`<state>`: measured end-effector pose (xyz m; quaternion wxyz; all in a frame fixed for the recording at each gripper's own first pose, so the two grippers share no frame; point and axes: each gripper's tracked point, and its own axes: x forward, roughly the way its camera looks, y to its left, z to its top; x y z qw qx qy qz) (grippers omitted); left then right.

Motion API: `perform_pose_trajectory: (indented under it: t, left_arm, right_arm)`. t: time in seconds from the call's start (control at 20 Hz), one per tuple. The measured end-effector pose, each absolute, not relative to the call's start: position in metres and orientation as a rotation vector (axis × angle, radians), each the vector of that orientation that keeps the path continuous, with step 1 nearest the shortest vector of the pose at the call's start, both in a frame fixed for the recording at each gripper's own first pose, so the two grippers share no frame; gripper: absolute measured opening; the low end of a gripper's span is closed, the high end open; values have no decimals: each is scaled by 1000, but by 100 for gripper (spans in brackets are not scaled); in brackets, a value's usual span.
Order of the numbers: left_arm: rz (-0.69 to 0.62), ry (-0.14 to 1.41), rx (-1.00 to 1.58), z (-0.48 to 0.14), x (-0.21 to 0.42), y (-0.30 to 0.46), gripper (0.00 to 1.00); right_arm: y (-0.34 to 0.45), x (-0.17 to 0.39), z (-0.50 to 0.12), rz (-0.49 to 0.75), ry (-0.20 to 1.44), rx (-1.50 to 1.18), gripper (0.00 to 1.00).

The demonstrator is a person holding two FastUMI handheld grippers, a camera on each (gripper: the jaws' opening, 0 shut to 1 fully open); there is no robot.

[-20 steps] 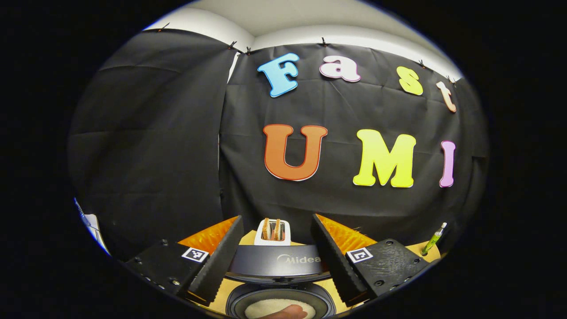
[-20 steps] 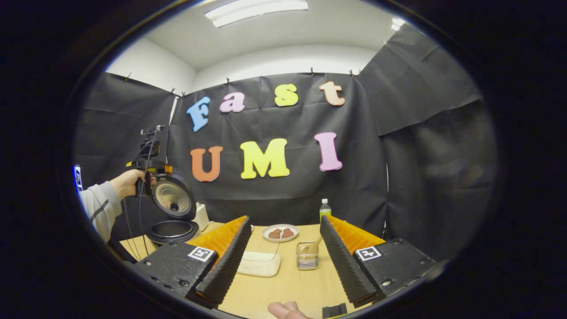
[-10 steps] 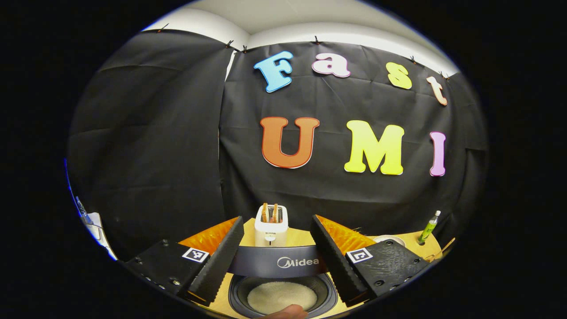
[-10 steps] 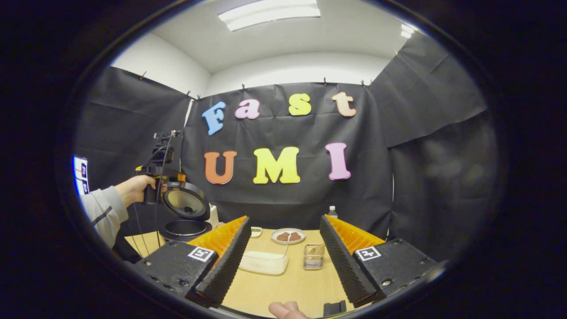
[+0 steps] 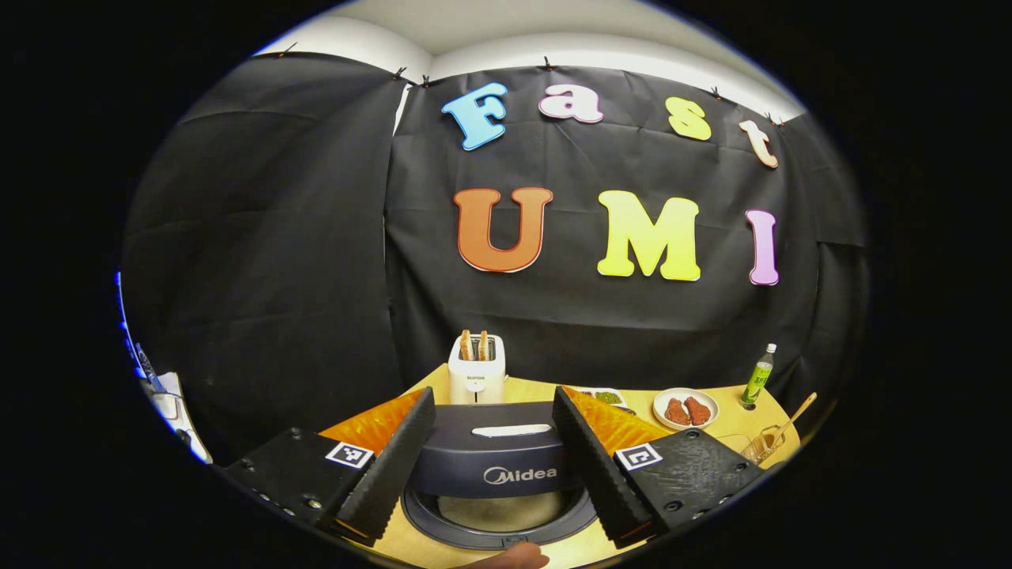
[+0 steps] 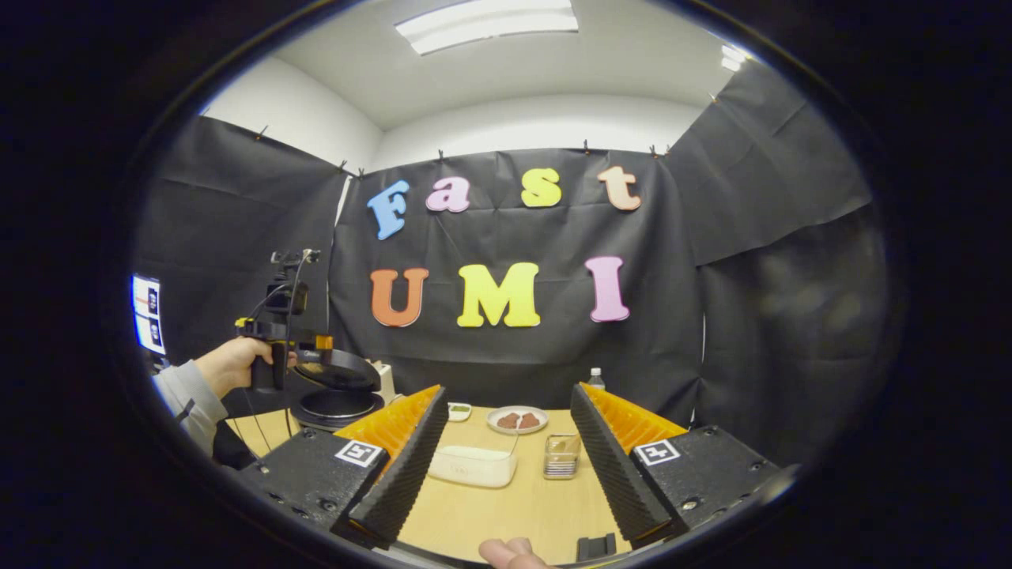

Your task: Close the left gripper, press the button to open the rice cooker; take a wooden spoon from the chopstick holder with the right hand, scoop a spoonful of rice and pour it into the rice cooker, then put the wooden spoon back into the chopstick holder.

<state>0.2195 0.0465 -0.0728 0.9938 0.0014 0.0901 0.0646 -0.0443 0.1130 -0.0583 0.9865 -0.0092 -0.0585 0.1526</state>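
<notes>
In the left gripper view, the left hand-held gripper [image 5: 492,450] has its two fingers spread apart, holding nothing. Between them sits the dark grey round rice cooker [image 5: 498,506], its dark grey lid [image 5: 494,454] tilted partly down over the pot, with a gap still showing at the front. Behind the rice cooker on the pale wooden desk [image 5: 545,390] stands a white two-slot toaster [image 5: 476,371] with toast in it. To the right of the rice cooker lie a white round plate of brown food pieces [image 5: 685,408] and a green plastic bottle [image 5: 760,375]. Farther right, at the edge, is the clear chopstick holder [image 5: 757,447] with the light wooden spoon [image 5: 791,419] leaning out of it.

In the right gripper view, the right hand-held gripper [image 6: 503,466] is also wide apart and empty. The rice cooker [image 6: 336,403] sits far to the left, where a person's hand [image 6: 229,365] in a grey sleeve holds the left hand-held gripper [image 6: 316,353] at the lid. To the right of the rice cooker, between the near fingers, are a white lidded rectangular box [image 6: 472,465] and the chopstick holder [image 6: 561,457]; the spoon inside it is hard to make out.
</notes>
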Motion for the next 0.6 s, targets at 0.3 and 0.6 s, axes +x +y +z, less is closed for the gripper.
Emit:
perform_pose_trajectory:
  t: [0.3, 0.6]
  left_arm:
    - [113, 202, 12, -110, 200, 40, 96]
    - [117, 199, 22, -139, 190, 38, 96]
  right_arm:
    - [112, -34, -71, 311, -71, -16, 100]
    - [112, -24, -77, 301, -58, -10, 99]
